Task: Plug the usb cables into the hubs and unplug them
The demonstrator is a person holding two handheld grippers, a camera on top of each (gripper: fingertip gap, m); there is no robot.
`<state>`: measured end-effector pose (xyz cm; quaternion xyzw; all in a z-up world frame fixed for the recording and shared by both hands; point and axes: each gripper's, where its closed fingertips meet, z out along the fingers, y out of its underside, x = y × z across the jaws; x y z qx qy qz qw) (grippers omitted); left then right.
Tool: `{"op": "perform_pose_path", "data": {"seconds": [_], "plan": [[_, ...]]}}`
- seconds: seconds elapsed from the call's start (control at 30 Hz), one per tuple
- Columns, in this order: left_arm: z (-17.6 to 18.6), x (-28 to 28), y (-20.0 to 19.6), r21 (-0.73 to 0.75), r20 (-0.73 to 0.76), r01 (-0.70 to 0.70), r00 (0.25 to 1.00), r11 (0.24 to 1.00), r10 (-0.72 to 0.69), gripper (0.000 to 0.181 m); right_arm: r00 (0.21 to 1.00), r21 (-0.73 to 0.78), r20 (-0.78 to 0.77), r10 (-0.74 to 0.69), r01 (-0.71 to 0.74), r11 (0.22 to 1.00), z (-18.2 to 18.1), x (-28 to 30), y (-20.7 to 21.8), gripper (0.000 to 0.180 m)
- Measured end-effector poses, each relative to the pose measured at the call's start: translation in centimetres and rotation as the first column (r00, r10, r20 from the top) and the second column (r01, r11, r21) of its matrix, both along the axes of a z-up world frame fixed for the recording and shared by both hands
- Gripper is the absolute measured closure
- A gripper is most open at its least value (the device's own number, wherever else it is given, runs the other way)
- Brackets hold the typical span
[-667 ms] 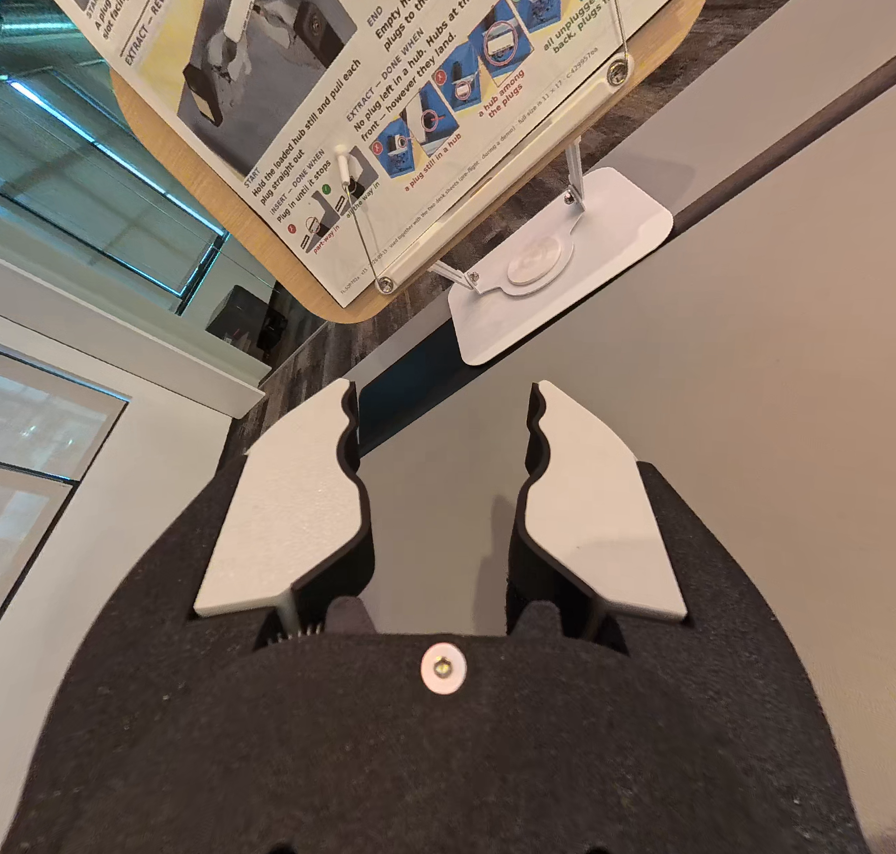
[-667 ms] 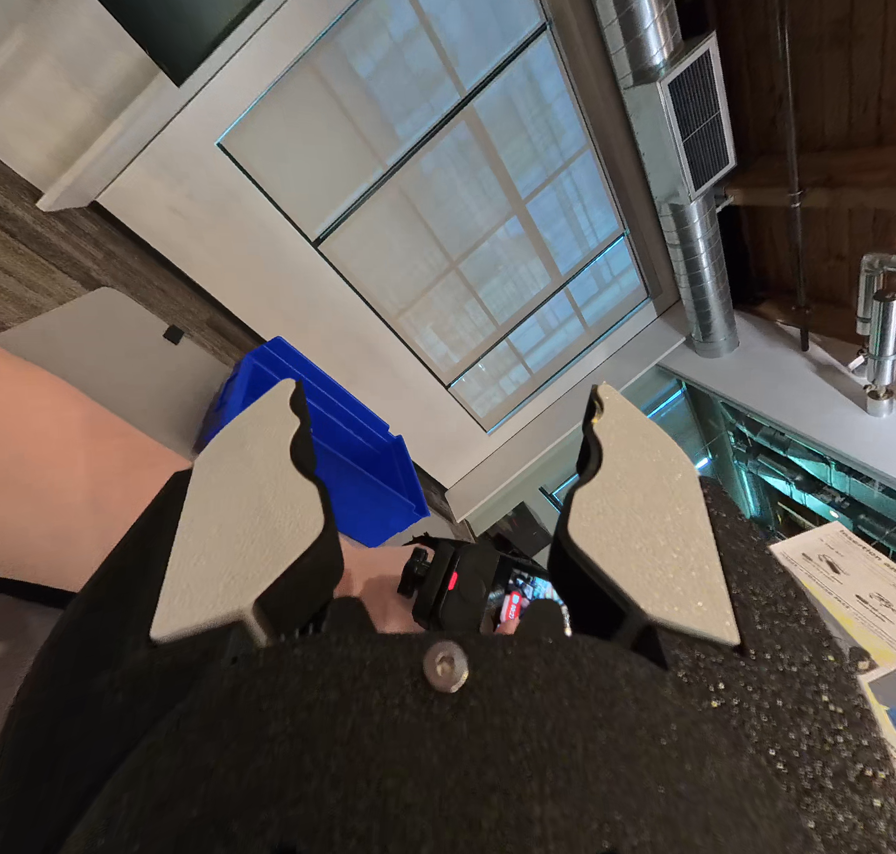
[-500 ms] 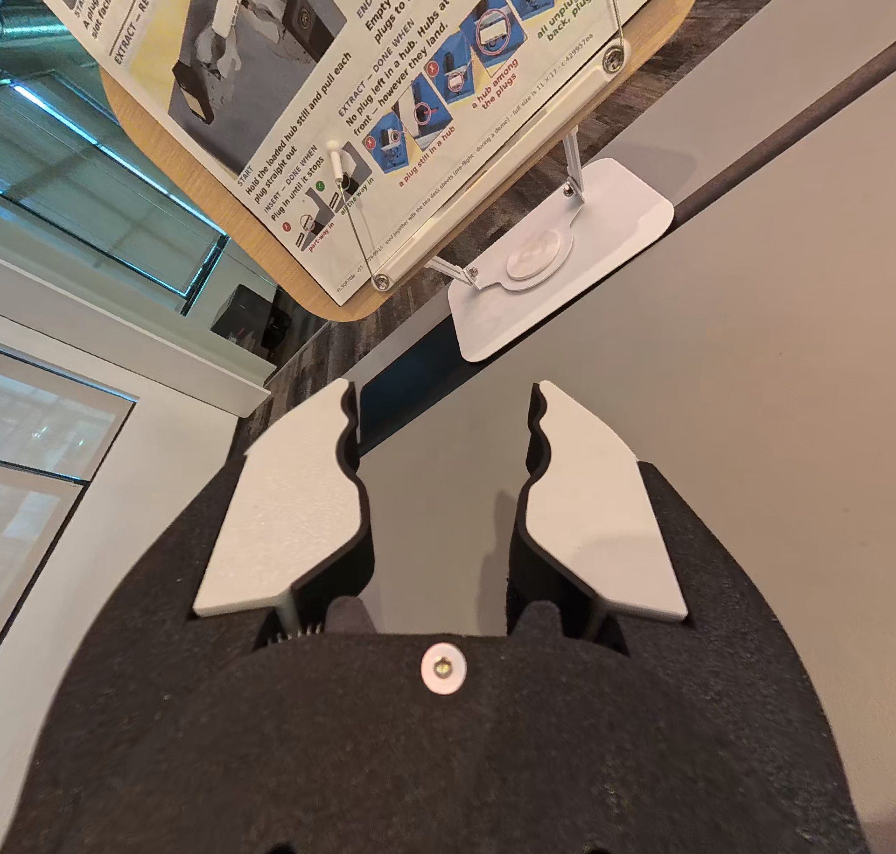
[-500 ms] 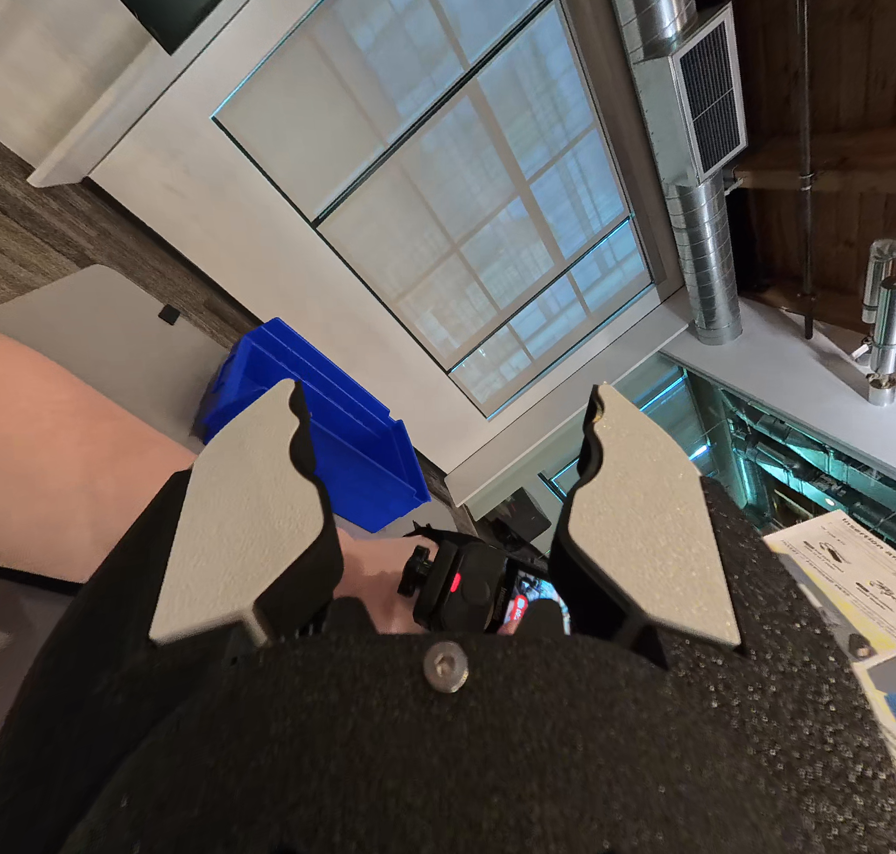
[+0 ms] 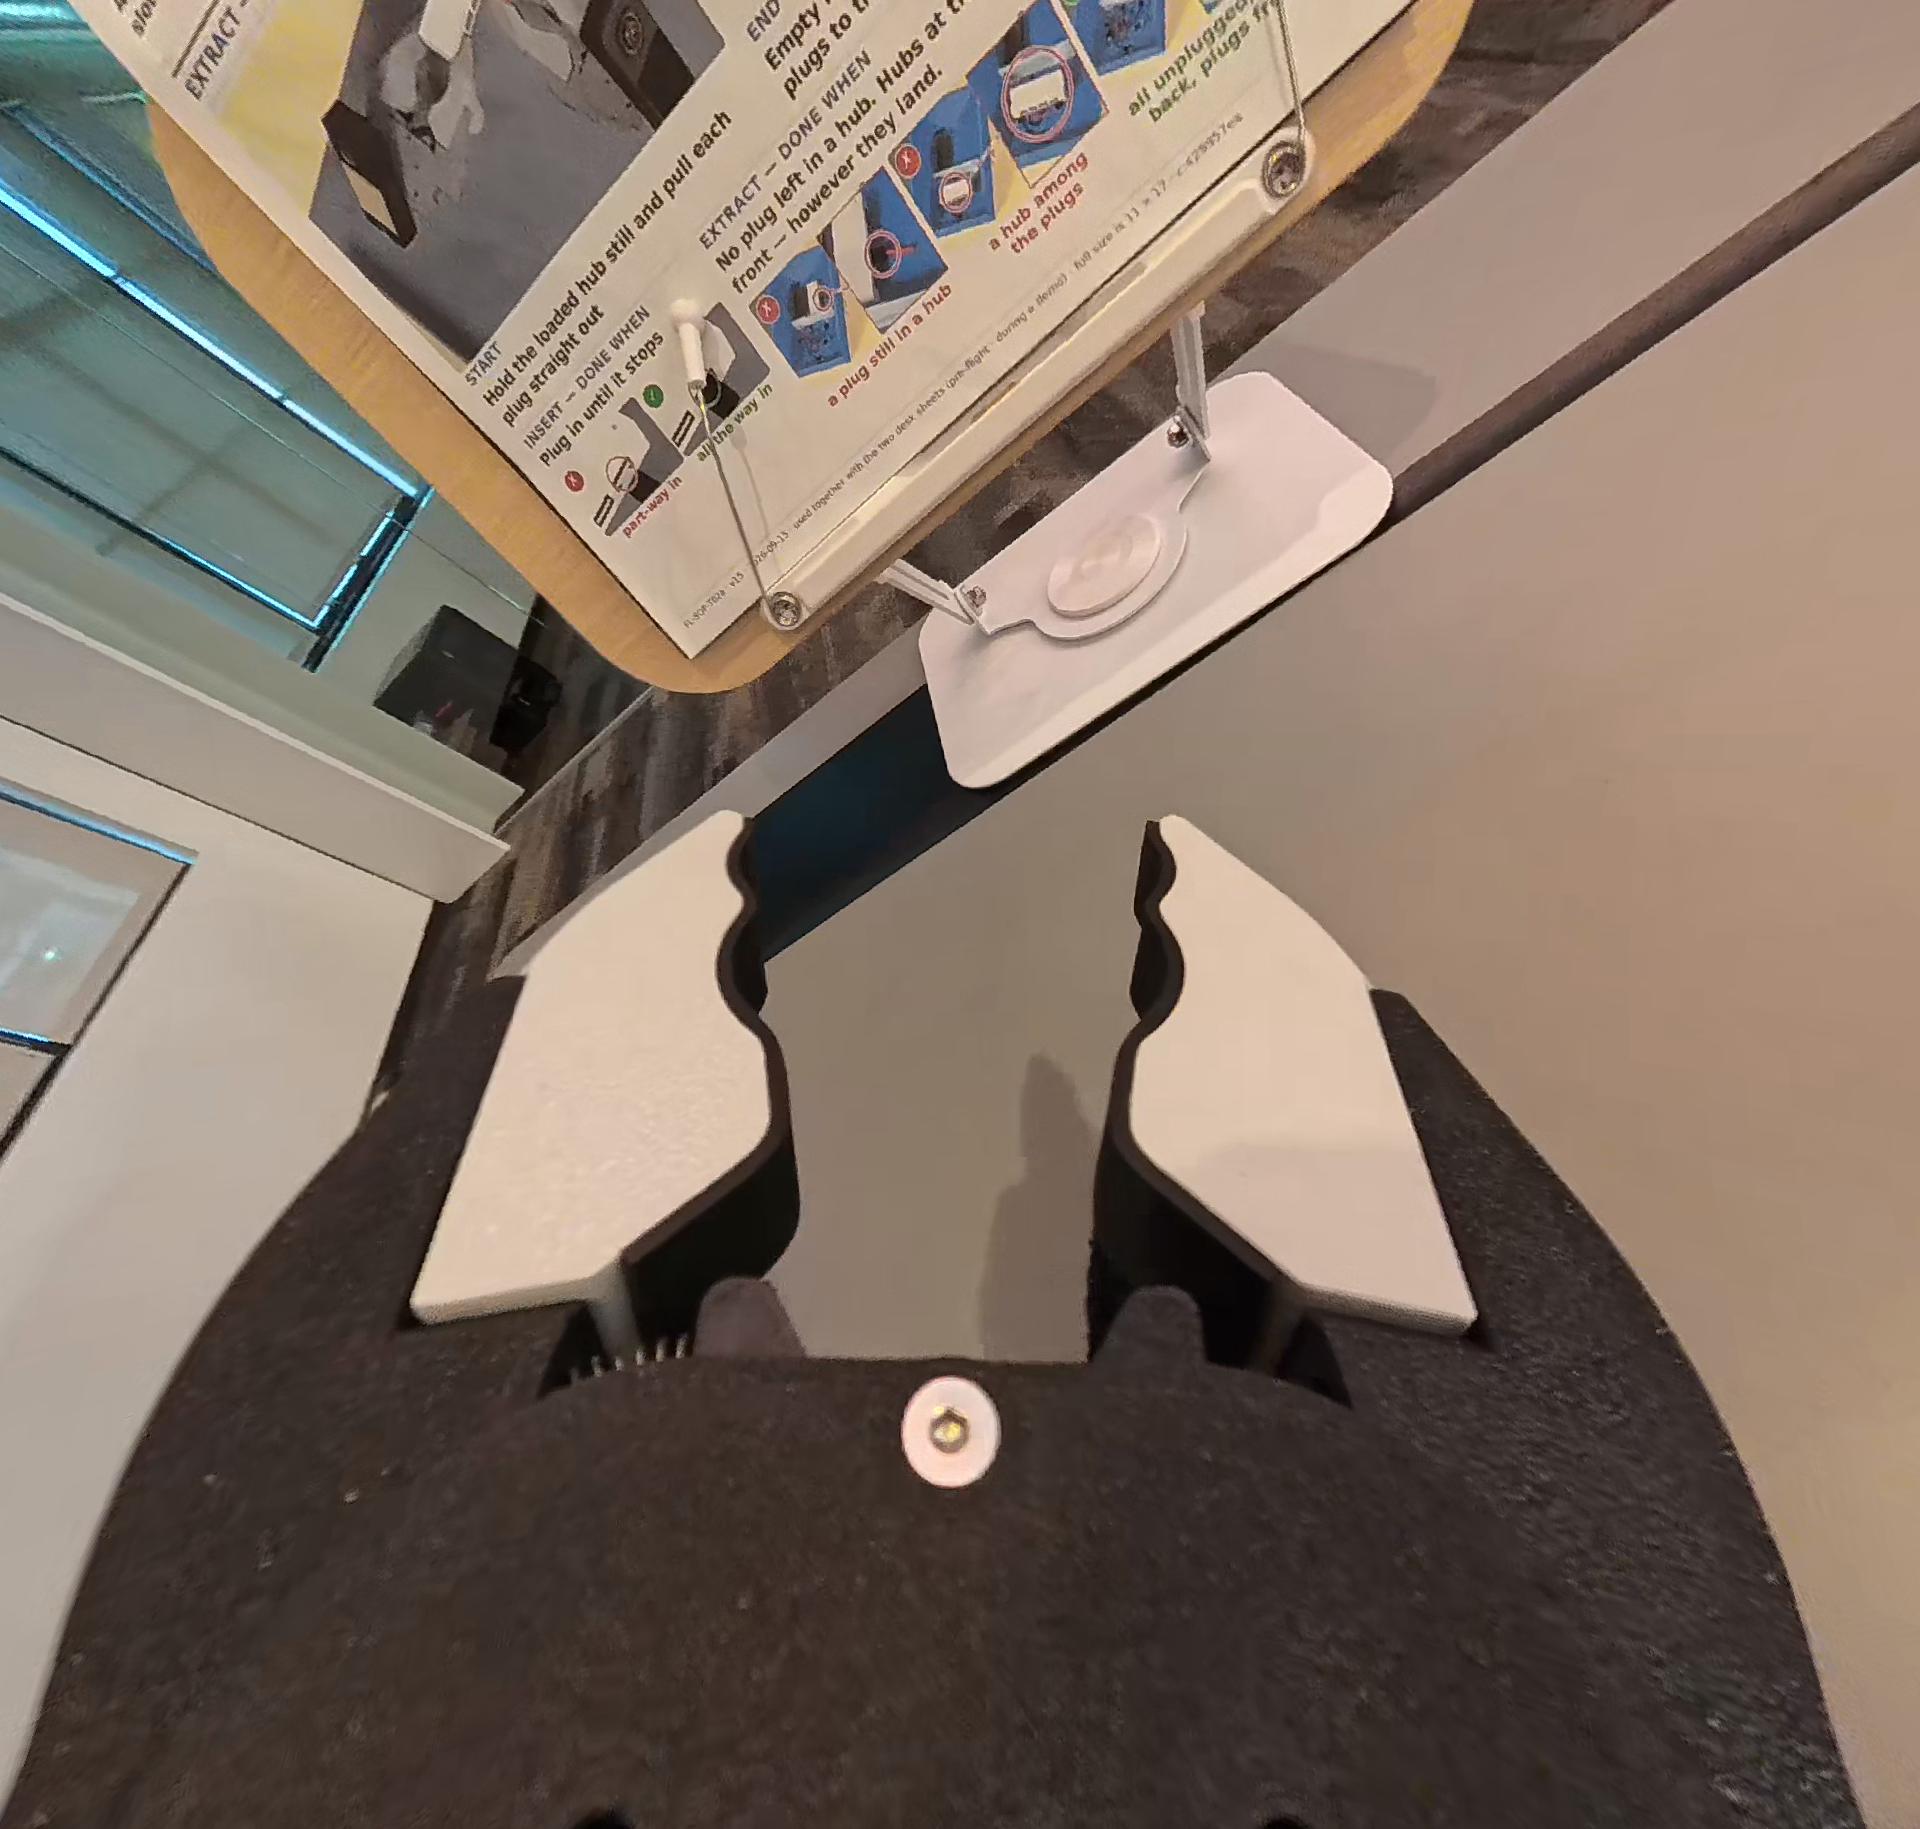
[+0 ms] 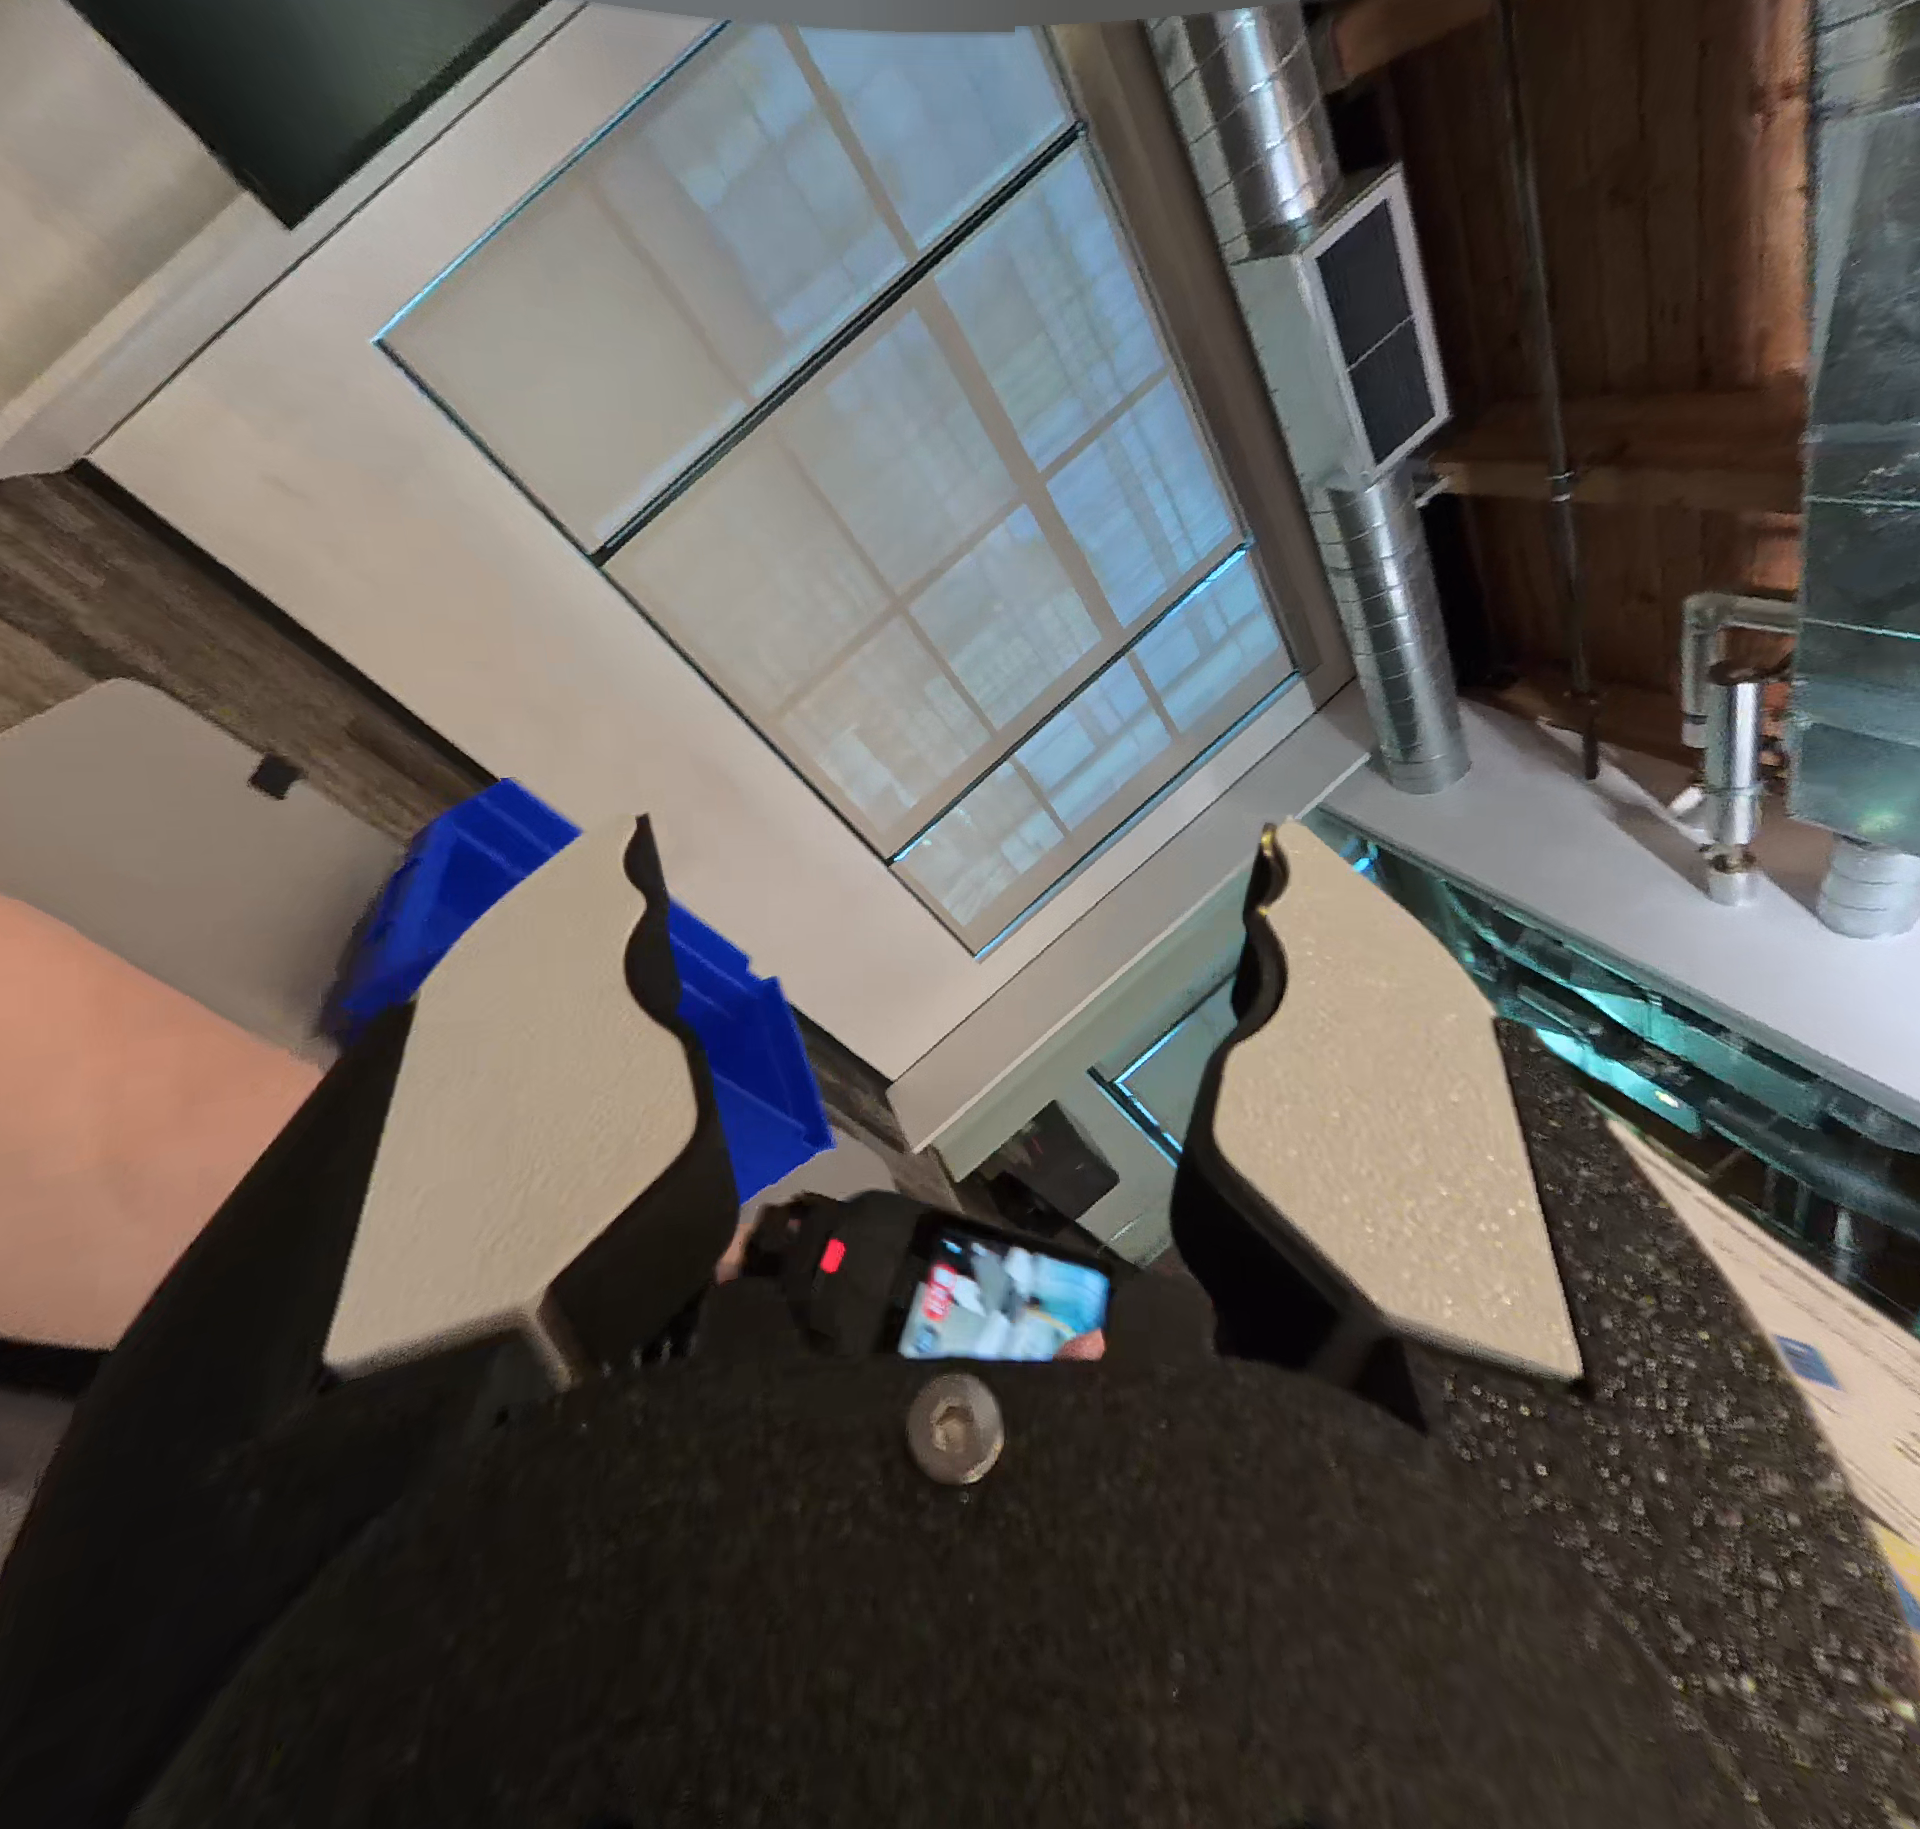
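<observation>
1. Broadly, the grey table [image 5: 1507,948] fills the left wrist view and nothing of the task lies on the part shown; no usb cable or hub appears in either view, so where they are cannot be told
2. Behind the table edge stands a wooden document stand [image 5: 343,345] on a white metal base [image 5: 1247,532], holding a printed instruction sheet [image 5: 644,117] with pictures and text
3. Pointed up and across the room, the right wrist view takes in a large window [image 6: 831,449], a silver duct [image 6: 1351,532], and a blue bin [image 6: 748,1052] on a far table
4. Both tools are released: the left gripper [image 5: 940,932] and the right gripper [image 6: 951,932] stand with jaws wide apart and nothing between them
5. Low in the right view sits the other gripper's small camera [image 6: 966,1280], its screen lit
6. As a judgement, usb plugs are light, stiff and small, best pinched on the moulded housing, not the limp cord; a hub is light and likely to slide, so it wants bracing
7. Against the earlier frames, the left view has barely shifted, while the right view has swung, showing less of the bin, and the camera screen faces it more fully
</observation>
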<state>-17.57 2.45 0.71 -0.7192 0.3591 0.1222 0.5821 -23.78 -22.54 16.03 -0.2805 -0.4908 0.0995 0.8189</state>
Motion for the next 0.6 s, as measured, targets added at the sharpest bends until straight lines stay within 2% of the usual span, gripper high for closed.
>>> {"op": "perform_pose_path", "data": {"seconds": [0.13, 0.2, 0.27, 0.3, 0.33, 0.4, 0.43, 0.5, 0.6], "plan": [[1.4, -0.1, -0.1, -0.010, 0.142, 0.044, 0.989, 0.999, -0.042, 0.110, 0.981, -0.047, -0.182, -0.066, 0.059, 0.997, 3.3, 5.9, 2.5, 0.076], [3.2, -0.3, -0.3, 0.026, 0.241, 0.069, 0.968, 0.997, -0.073, 0.109, 0.938, -0.158, -0.311, -0.155, 0.109, 0.981, 4.4, 10.6, 5.8, 0.077], [5.8, -1.1, -0.6, 0.111, 0.334, 0.072, 0.937, 0.991, -0.106, 0.107, 0.873, -0.318, -0.402, -0.277, 0.151, 0.936, 3.7, 16.0, 10.1, 0.075], [7.5, -1.5, -1.1, 0.172, 0.368, 0.080, 0.919, 0.982, -0.140, 0.105, 0.825, -0.424, -0.402, -0.397, 0.216, 0.880, 2.4, 18.8, 12.9, 0.080], [9.2, -1.9, -1.7, 0.243, 0.392, 0.078, 0.904, 0.967, -0.171, 0.104, 0.777, -0.534, -0.324, -0.540, 0.321, 0.782, 0.1, 21.4, 15.9, 0.077], [12.7, -2.7, -3.6, 0.392, 0.416, 0.067, 0.877, 0.917, -0.241, 0.101, 0.660, -0.670, -0.095, -0.745, 0.510, 0.538, -5.2, 25.7, 20.1, 0.076], [14.2, -2.7, -4.8, 0.453, 0.415, 0.083, 0.862, 0.888, -0.292, 0.100, 0.619, -0.700, 0.009, -0.785, 0.565, 0.437, -7.6, 27.0, 21.4, 0.076], [16.1, -1.7, -7.6, 0.520, 0.409, 0.133, 0.828, 0.843, -0.383, 0.099, 0.571, -0.737, 0.165, -0.804, 0.614, 0.284, -11.8, 27.9, 23.1, 0.076], [16.8, 2.2, -12.7, 0.564, 0.344, 0.284, 0.773, 0.775, -0.533, 0.096, 0.532, -0.684, 0.344, -0.774, 0.707, 0.182, -15.9, 26.1, 24.3, 0.076]]}}
